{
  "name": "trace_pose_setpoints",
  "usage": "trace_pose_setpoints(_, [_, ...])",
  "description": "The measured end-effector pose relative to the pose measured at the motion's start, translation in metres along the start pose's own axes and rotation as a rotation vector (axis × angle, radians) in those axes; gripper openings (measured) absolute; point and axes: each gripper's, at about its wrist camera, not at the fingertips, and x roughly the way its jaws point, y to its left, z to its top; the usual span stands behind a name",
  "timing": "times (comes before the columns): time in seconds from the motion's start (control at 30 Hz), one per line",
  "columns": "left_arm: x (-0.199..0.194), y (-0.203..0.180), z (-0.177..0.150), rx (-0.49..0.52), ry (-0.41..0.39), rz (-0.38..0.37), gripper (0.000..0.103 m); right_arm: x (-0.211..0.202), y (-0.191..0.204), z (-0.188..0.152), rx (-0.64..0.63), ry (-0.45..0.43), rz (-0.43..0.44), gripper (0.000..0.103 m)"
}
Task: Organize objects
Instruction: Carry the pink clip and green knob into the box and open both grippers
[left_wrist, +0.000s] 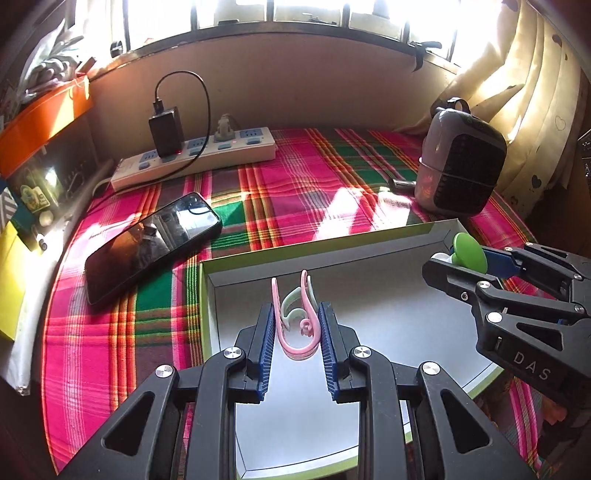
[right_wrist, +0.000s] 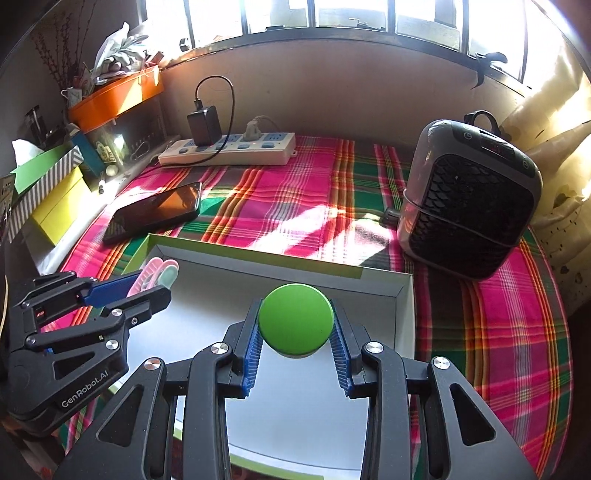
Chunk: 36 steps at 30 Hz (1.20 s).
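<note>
1. The left gripper (left_wrist: 297, 325) pinches a pink clip (left_wrist: 295, 325) together with a pale green clip (left_wrist: 291, 306) between its blue pads, above the box (left_wrist: 332, 242).
2. The right gripper (right_wrist: 295, 332) clamps a green round object (right_wrist: 295, 319), also over the box.
3. The box is shallow, white inside, with a green rim, and lies on a plaid cloth (right_wrist: 295, 206).
4. Behind it lie a phone (left_wrist: 151, 245) and a power strip (left_wrist: 195, 157); a small heater (right_wrist: 469, 199) stands at the right.
</note>
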Motion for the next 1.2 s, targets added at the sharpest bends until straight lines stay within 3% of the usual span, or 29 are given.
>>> trace_pose_setpoints(0.47, [0.036,0.000,0.001,0.018,0.063,0.013,0.022,0.023,-0.004,0.002,-0.001,0.032,-0.025,0.035])
trace_pose_setpoints(0.97, [0.039,-0.002,0.002,0.036,0.057,0.047,0.022,0.035,-0.004,-0.001,0.001,0.055,-0.034,0.035])
trace_pose_setpoints(1.2, [0.039,0.000,0.001,0.027,0.057,0.052,0.027,0.037,-0.005,-0.003,0.006,0.058,-0.037,0.035])
